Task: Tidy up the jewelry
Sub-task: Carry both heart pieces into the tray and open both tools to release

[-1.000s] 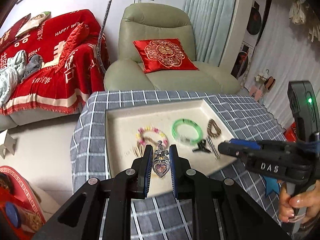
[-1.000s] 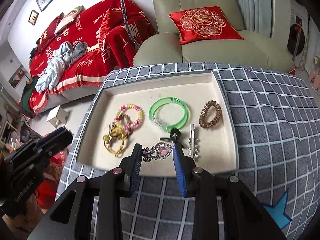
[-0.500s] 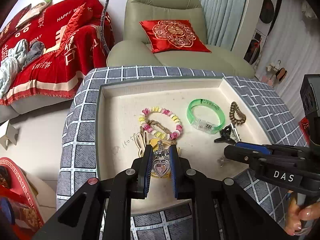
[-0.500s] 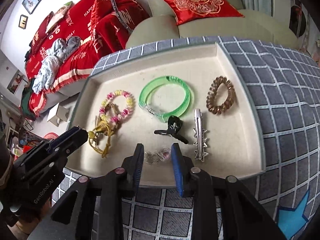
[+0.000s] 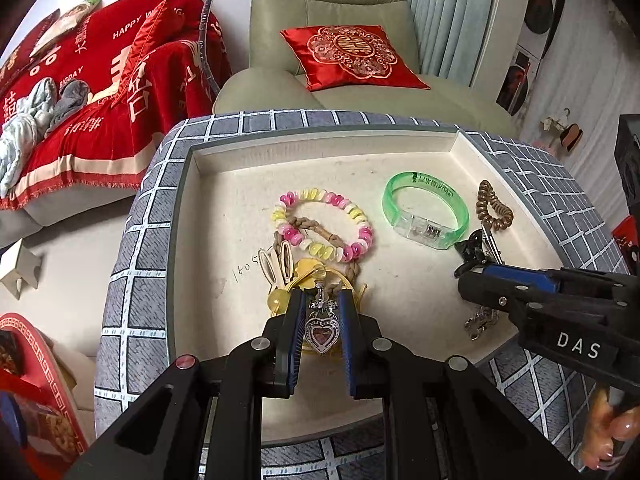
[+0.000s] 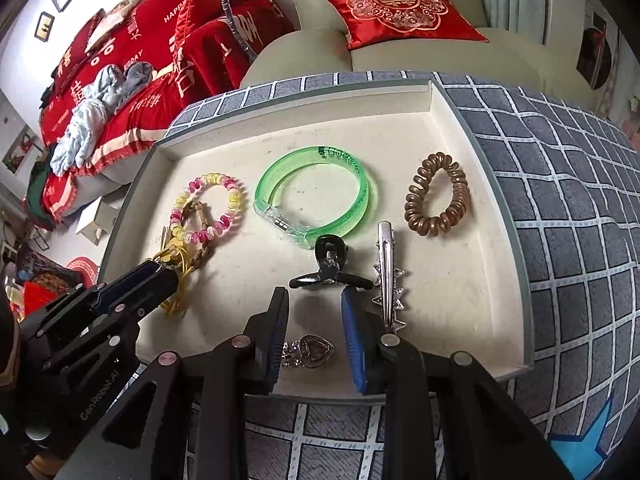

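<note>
Gripping heart pendant, left hand-held gripper lower than before; right hand-held gripper open.

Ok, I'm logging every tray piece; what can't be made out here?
Left wrist view: the right gripper covers part of the black claw clip and silver chain.
Left wrist view: fingers of the left gripper and heart pendant hide part of the yellow piece.
Both views: print on the green bangle is too small.
</note>
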Demonstrator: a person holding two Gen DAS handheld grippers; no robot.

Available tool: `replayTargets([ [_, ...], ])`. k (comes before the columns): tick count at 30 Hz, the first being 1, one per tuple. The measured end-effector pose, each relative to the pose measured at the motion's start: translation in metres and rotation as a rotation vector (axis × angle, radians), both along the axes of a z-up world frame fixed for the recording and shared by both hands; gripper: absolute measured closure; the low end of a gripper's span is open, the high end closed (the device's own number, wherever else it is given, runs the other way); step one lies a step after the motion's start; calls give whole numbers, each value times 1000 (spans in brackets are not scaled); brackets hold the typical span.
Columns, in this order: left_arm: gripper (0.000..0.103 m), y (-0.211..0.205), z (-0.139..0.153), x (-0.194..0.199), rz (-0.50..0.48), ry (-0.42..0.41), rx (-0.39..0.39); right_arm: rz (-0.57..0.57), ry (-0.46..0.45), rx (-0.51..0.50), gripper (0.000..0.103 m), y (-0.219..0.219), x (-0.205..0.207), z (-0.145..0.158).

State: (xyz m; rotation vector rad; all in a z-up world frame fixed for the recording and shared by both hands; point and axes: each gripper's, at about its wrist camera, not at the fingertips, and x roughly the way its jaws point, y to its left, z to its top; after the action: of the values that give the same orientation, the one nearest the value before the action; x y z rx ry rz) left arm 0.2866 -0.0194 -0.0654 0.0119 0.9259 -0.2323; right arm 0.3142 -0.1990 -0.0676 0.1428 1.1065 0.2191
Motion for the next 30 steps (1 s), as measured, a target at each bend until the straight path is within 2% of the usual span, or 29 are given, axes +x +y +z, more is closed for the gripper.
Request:
replayTargets([
  [7, 70, -6, -1, -3, -9, -17, 54, -7, -8, 34, 70, -4, -6, 6],
  [11, 70, -7, 0, -6, -7, -28, 66, -23, -45, 64, 51, -12, -15, 18],
  [15, 70, -7, 2, -7, -1, -38, 78, -40, -62, 80, 48, -19, -24, 25],
  [27, 69, -8, 14, -10, 11, -69, 87, -87, -77, 101, 48, -35, -44, 31],
  [28, 64, -7, 15, -11, 13, -71, 88, -89, -79, 101, 48, -35, -45, 32],
  [29, 50, -7, 16, -12, 15, -72, 87, -90, -79, 102, 48, -36, -45, 33],
  [30, 10, -5, 18, -13, 23, -79, 83, -91, -80, 102, 48, -36, -46, 33],
])
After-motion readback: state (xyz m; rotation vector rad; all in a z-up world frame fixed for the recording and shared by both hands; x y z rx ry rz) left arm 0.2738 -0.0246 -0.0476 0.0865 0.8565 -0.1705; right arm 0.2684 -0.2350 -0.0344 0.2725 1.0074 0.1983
